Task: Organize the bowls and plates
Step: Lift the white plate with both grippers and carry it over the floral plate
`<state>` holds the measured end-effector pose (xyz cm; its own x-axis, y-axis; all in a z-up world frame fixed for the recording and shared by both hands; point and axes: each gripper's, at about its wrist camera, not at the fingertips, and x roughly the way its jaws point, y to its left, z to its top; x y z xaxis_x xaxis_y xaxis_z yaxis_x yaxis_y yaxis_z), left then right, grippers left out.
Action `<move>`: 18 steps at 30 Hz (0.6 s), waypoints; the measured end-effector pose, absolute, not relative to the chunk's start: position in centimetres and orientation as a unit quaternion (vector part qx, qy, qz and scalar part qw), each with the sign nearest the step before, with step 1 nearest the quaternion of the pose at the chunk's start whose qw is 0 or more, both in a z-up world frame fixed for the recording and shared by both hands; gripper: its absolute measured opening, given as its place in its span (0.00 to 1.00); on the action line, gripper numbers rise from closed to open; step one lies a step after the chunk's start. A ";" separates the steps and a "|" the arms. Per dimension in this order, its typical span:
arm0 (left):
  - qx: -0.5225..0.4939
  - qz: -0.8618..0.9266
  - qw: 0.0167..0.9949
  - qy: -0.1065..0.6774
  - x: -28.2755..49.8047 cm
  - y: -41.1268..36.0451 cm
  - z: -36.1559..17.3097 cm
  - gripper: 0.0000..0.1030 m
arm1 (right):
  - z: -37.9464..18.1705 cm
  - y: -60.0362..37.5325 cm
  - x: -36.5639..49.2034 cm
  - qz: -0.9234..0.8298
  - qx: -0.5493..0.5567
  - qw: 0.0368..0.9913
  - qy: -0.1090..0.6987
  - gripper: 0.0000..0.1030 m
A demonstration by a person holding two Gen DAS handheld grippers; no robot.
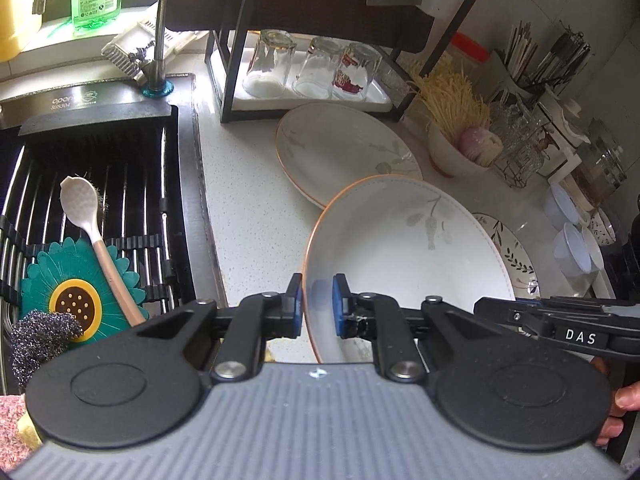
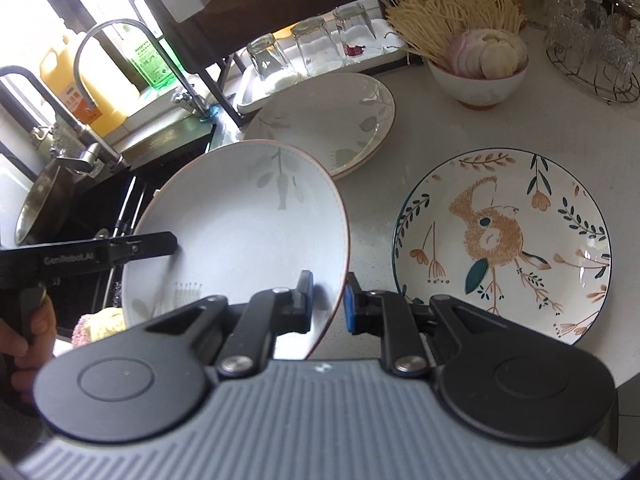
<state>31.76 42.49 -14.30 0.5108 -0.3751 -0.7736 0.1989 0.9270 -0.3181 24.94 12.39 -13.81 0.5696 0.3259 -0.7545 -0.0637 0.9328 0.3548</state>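
Observation:
A white plate with an orange rim and grey leaf print [image 1: 404, 248] is held tilted above the counter by both grippers. My left gripper [image 1: 317, 300] is shut on its left rim; my right gripper [image 2: 329, 300] is shut on its right rim, the plate [image 2: 240, 224] filling that view's centre. A matching white plate [image 1: 344, 148] lies flat on the counter just beyond it, also in the right wrist view [image 2: 324, 124]. A plate with a bird and flower print [image 2: 504, 236] lies flat to the right of the held plate.
A bowl of noodles and onion [image 2: 480, 68] stands behind the bird plate. A black rack holds upturned glasses [image 1: 312, 68]. The sink [image 1: 92, 208] at left holds a spoon, sponge and scourer. Glassware and cutlery holders [image 1: 552, 64] crowd the right.

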 end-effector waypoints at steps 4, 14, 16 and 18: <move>-0.098 -0.162 0.870 0.455 31.6 42.2 -12.5 0.15 | -12.5 11.9 24.6 0.114 0.150 0.881 0.435 0.18; -0.088 -0.162 0.883 0.432 31.4 39.2 -9.6 0.15 | -10.5 8.9 24.3 0.119 0.147 0.898 0.399 0.18; -0.094 -0.154 0.883 0.433 31.3 38.0 -9.4 0.15 | -10.5 7.7 24.4 0.120 0.150 0.897 0.397 0.18; -0.096 -0.148 0.885 0.431 31.1 36.8 -9.4 0.15 | -10.6 6.6 24.5 0.120 0.153 0.897 0.397 0.18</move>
